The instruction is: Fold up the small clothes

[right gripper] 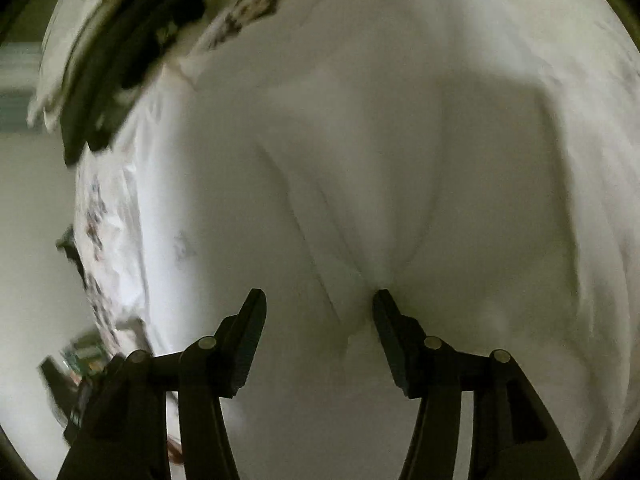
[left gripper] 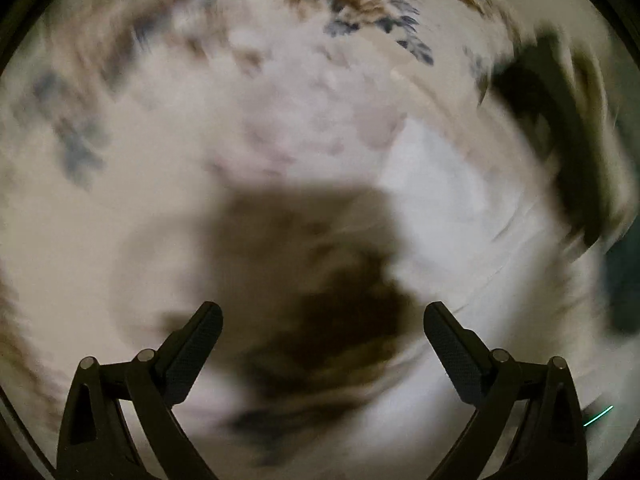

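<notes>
Blur smeared most of what my left tool (left gripper: 322, 318) looked at, yet its two black fingers stood sharp and spread wide, with nothing between them. Beneath them lay a cream cloth printed with brown and blue-grey blotches (left gripper: 360, 4); whether that was a bedcover or some other surface I could not tell. A plain white fabric garment (left gripper: 452, 200) lay on it to the right of centre, and a dark brownish shadow (left gripper: 316, 272) fell across the cloth just ahead of the fingers. At the right edge a dark, streaked shape (left gripper: 560, 128) showed, too blurred for me to name. My right tool (right gripper: 320, 304) was also parted, its fingers (right gripper: 252, 336) held apart over the plain white fabric garment (right gripper: 360, 140), which filled nearly the whole view. The right fingertip sat at a spot where soft creases ran together in the fabric, though the tool gripped nothing that I could see. Printed cloth (right gripper: 256, 4) peeked out past the garment's upper left edge, beside another dark blurred form (right gripper: 120, 60).
</notes>
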A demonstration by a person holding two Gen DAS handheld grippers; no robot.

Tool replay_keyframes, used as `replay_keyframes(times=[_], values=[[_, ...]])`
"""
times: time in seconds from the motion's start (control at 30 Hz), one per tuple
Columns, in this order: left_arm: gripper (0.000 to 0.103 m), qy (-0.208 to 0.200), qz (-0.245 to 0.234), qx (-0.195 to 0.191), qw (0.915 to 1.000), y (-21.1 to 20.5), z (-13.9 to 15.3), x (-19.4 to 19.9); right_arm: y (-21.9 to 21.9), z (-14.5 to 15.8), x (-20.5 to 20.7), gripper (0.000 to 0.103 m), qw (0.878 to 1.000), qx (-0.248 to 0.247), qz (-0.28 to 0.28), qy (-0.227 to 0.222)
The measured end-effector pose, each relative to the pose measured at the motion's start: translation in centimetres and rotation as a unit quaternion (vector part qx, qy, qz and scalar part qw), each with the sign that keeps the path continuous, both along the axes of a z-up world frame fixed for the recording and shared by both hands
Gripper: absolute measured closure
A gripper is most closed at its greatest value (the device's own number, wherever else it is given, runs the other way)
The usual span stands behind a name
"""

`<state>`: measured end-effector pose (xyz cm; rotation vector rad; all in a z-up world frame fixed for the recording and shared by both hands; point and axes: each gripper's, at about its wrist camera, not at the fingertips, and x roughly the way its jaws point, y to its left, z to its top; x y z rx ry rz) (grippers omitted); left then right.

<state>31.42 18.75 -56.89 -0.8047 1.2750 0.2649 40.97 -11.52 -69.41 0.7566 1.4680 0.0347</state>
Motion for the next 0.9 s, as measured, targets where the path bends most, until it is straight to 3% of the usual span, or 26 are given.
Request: replay_keyframes(times=[0.07,0.1,0.17,0.23,0.3,0.37,0.43,0.47,0.57,0.6,0.7,0.73,0.77,0.8,0.83,0.9], values=[[0.012,-0.020,0.055,-0.108,0.9924,0.8,-2.6,1.3,-1.2,0.5,-1.3,0.045,0.999,0.004,-0.035,0.000],[0.015,-0.029,0.073,-0.129,0.9885,0.9,-3.4,1.8,-1.8,0.6,-1.9,0.045,0.999,0.001,-0.050,0.001],[0.035,-0.044,0.093,-0.118,0.9877,1.0,-3.8,2.7,-2.7,0.5,-2.7,0.045,0.998,-0.003,-0.069,0.006],[0.098,-0.054,0.085,-0.082,0.9916,0.6,-3.5,4.1,-3.3,0.3,-3.4,0.045,0.997,-0.006,-0.079,0.014],[0.098,-0.076,0.061,-0.052,0.9939,-0.2,-2.1,5.0,-3.7,0.2,-3.9,0.045,0.996,-0.011,-0.087,0.019],[0.098,-0.104,0.010,0.007,0.9945,-2.0,0.2,6.1,-4.1,0.2,-4.3,0.045,0.995,-0.011,-0.092,0.020],[0.099,-0.145,-0.093,0.090,0.9809,-6.2,3.8,7.2,-4.5,0.8,-5.2,0.045,0.995,-0.013,-0.098,0.018],[0.099,-0.168,-0.156,0.128,0.9649,-9.3,5.5,7.4,-4.7,0.9,-5.6,0.045,0.995,-0.013,-0.102,0.018],[0.098,-0.191,-0.279,0.153,0.9285,-16.8,6.9,7.3,-5.7,1.5,-7.3,0.045,0.993,-0.011,-0.114,0.023],[0.096,-0.188,-0.331,0.156,0.9116,-20.4,6.7,6.4,-6.0,1.6,-7.7,0.045,0.993,-0.010,-0.117,0.027],[0.089,-0.155,-0.420,0.182,0.8753,-25.9,5.0,3.5,-6.7,2.3,-8.9,0.045,0.992,-0.009,-0.118,0.038],[0.080,-0.147,-0.439,0.187,0.8668,-26.5,4.4,2.1,-7.0,2.7,-9.2,0.045,0.992,-0.012,-0.116,0.041],[0.072,-0.141,-0.447,0.193,0.8622,-26.6,4.1,1.3,-7.2,3.2,-9.4,0.045,0.992,-0.014,-0.114,0.043],[0.052,-0.132,-0.452,0.203,0.8587,-26.4,3.6,0.4,-7.4,3.7,-9.4,0.045,0.993,-0.016,-0.112,0.043],[0.034,-0.122,-0.448,0.203,0.8621,-25.5,3.3,-0.7,-7.6,4.3,-9.3,0.043,0.993,-0.021,-0.107,0.041],[0.022,-0.105,-0.429,0.202,0.8743,-23.4,2.8,-1.3,-7.4,5.6,-8.4,0.041,0.995,-0.031,-0.087,0.027]])
